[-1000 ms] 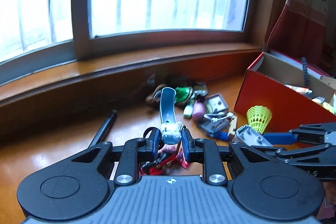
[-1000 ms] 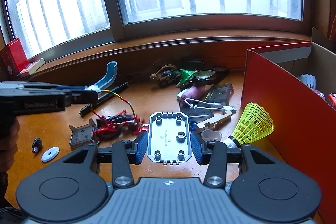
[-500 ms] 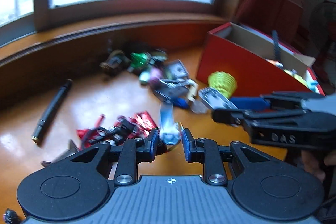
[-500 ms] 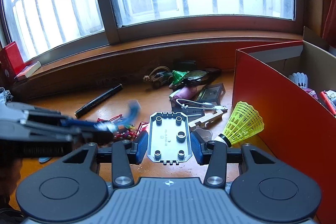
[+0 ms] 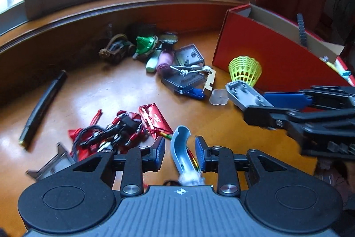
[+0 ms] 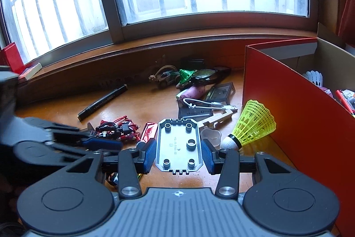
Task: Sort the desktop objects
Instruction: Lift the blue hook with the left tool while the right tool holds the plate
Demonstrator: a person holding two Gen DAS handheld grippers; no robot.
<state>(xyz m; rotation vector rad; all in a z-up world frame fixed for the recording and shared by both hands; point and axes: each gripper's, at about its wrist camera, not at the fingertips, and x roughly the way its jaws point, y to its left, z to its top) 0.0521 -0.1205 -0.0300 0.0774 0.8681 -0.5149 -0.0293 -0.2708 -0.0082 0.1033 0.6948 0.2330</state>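
**Sorting barely begun: most clutter is out on the table**

The red box (image 6: 295,103) at the right already holds a few things, among them a white shuttlecock (image 6: 314,77), so some sorting looks done. Much remains on the table (image 5: 115,90): a black marker (image 5: 42,99), a tangle of red wires and foil wrappers (image 5: 119,128), a toy car (image 5: 117,48), a green toy (image 5: 145,46), a pink cylinder (image 5: 165,59), a white cable (image 6: 208,103) lying on a dark tray, and a yellow-green shuttlecock (image 6: 255,123) leaning just beside the box wall.

The right claw (image 6: 178,153) is clamped on a grey studded plate (image 6: 178,143), held above the table near the box. The left claw (image 5: 180,153) stands apart, with a curved blue-grey plastic piece (image 5: 180,148) between its fingers, not gripped. By my judgement the plate goes into the box next; nearly the whole pile awaits.
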